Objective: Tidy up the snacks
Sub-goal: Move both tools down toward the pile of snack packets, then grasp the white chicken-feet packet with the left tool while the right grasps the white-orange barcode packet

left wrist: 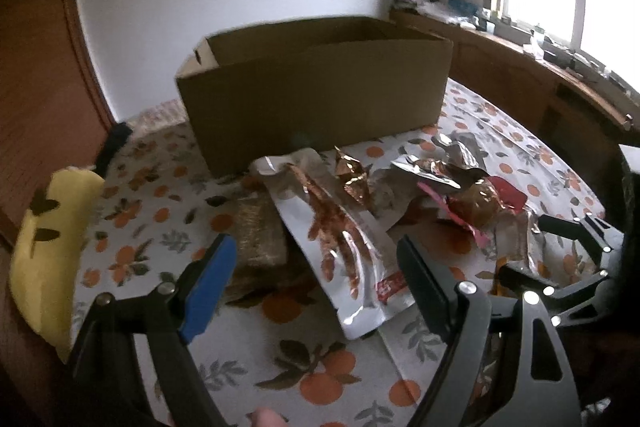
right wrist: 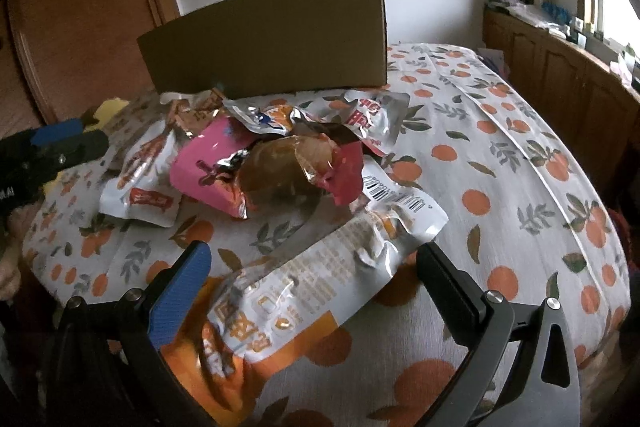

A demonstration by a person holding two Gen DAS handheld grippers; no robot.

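Barely started: my left gripper (left wrist: 316, 267) and right gripper (right wrist: 312, 267) both gape wide and empty over the snack packets (right wrist: 280, 163), all loose on the tablecloth (right wrist: 500, 155) before the cardboard box (left wrist: 312, 95), whose visible interior looks empty.

Large Chinese characters on orange-white packet (right wrist: 304, 291), too blurred to read; barcode (right wrist: 394, 193) beside, digits illegible.
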